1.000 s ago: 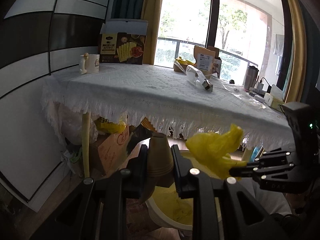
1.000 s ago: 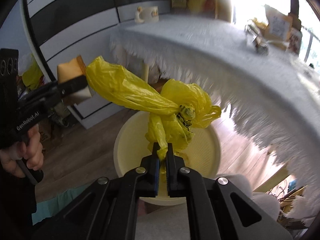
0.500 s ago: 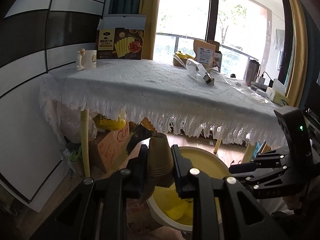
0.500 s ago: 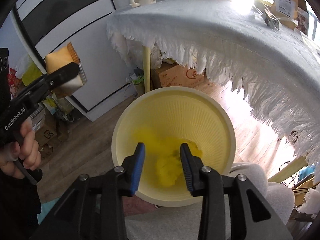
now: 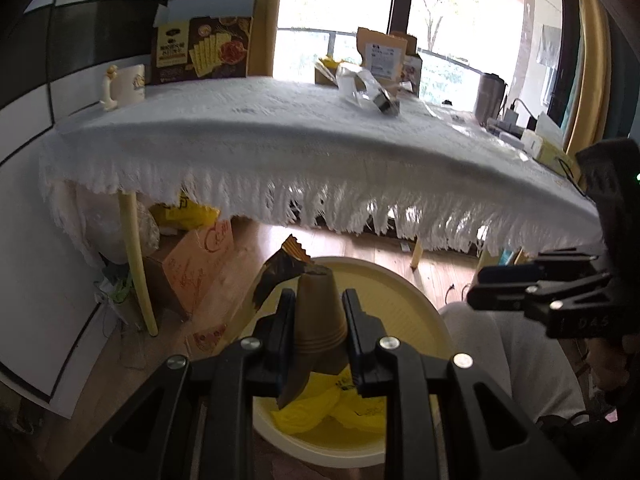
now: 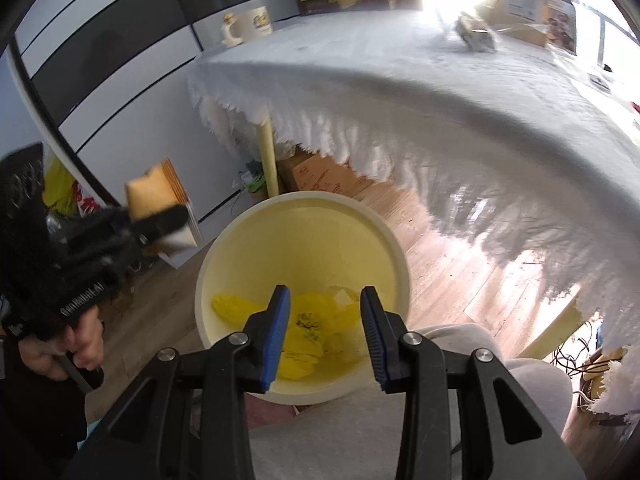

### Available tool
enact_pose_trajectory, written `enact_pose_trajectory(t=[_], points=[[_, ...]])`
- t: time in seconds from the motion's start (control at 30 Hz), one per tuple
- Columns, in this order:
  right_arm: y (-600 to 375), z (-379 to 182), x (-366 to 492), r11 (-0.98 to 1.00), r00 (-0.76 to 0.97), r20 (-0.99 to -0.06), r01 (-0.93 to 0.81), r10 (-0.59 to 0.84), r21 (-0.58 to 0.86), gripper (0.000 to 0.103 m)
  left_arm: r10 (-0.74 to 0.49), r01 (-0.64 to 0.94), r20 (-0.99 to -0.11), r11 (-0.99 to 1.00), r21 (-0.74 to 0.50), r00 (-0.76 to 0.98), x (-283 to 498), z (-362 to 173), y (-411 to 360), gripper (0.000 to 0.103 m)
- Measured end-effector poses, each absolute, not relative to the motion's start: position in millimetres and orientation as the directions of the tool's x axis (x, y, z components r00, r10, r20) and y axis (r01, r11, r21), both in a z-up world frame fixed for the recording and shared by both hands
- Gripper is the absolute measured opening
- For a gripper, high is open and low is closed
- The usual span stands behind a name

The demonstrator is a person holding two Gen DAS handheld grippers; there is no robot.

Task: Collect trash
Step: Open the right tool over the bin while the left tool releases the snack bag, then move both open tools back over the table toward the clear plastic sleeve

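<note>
Your right gripper (image 6: 325, 328) hung spread over the bin (image 6: 394, 248), yellow bag (image 6: 304, 332) already inside; your left gripper (image 5: 319, 320) pinched stacked paper cups (image 5: 319, 312); bottle (image 5: 366, 90) remained at twelve o'clock.

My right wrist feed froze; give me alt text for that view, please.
The right gripper hangs open over a pale yellow bin holding a crumpled yellow bag. At left, the left gripper grips stacked paper cups.
</note>
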State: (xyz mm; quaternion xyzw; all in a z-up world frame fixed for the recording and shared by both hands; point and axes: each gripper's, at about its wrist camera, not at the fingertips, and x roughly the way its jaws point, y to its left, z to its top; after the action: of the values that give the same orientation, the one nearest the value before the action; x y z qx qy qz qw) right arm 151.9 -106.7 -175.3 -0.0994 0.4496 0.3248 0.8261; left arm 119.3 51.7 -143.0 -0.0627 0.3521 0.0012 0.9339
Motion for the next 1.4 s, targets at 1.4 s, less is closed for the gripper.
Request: enact_pose_trajectory(t=[1.4], points=[[-242.8,-107.2,169.6,0.849,0.558,-0.693,-0.505,0.457,0.153,0.034,-0.015,-0.036,-0.656,0.997,-0.064,0.755,151.5,-100.3,-6.0,0.064]])
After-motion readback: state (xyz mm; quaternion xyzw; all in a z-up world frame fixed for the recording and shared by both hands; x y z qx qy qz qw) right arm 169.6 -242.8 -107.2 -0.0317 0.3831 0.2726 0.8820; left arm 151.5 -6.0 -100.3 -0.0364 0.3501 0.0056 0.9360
